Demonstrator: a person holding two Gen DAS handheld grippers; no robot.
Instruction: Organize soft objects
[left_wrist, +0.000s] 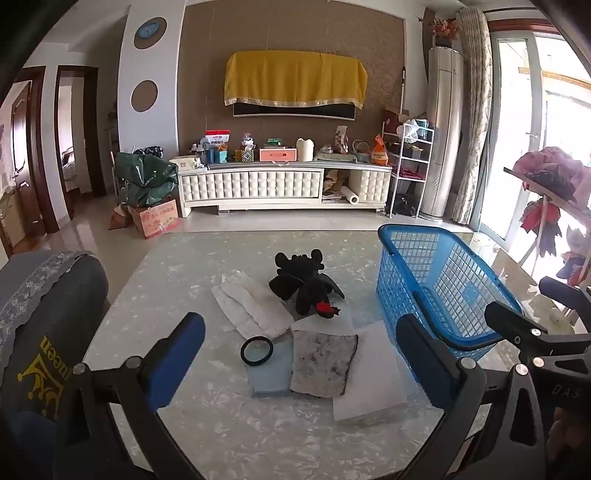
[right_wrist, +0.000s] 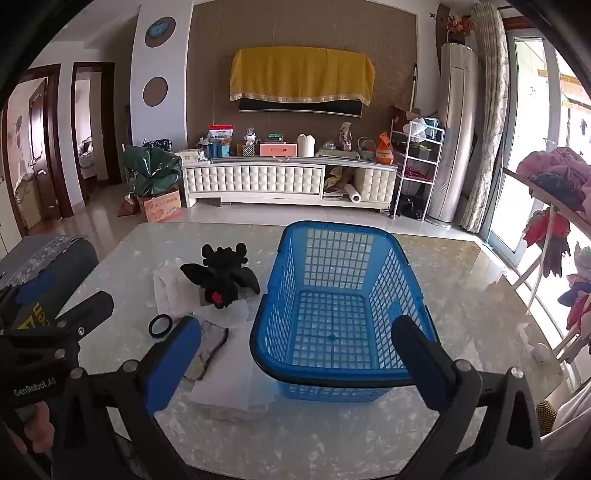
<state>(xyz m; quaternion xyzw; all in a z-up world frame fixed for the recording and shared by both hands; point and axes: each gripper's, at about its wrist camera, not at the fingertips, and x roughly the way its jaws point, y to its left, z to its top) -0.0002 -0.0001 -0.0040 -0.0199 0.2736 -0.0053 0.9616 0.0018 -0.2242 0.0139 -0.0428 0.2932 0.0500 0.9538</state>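
Both grippers (left_wrist: 301, 354) (right_wrist: 295, 354) level, jaws wide.

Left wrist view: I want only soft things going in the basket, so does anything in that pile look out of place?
Yes. A black ring, rigid-looking, lies among the cloths beside the grey rag, in front of the black plush toy. The blue basket holds nothing.
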